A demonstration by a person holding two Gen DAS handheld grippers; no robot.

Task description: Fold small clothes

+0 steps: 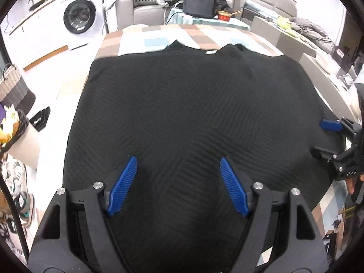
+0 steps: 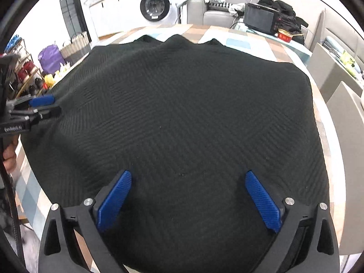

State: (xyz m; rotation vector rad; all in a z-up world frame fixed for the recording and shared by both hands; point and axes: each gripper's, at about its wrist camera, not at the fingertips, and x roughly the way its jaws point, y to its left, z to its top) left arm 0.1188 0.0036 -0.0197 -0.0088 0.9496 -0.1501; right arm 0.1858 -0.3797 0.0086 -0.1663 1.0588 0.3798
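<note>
Black ribbed knit garment (image 1: 188, 104) lies spread flat across the checked bench (image 1: 198, 34), filling the middle of both frames, with the left gripper (image 1: 178, 186) and right gripper (image 2: 188, 201) poised wide apart above its lower hem, gripping nothing, seemingly ready to start a fold.

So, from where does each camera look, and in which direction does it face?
Left wrist: sits on the left hand-held gripper, looks down and forward over the black garment toward the washer; the right hand-held gripper shows at the right edge.
Right wrist: sits on the right hand-held gripper, looks at the same garment; the left hand-held gripper and a hand show at the left edge.
Shared: garment, checked table cover, washer, sofa.
</note>
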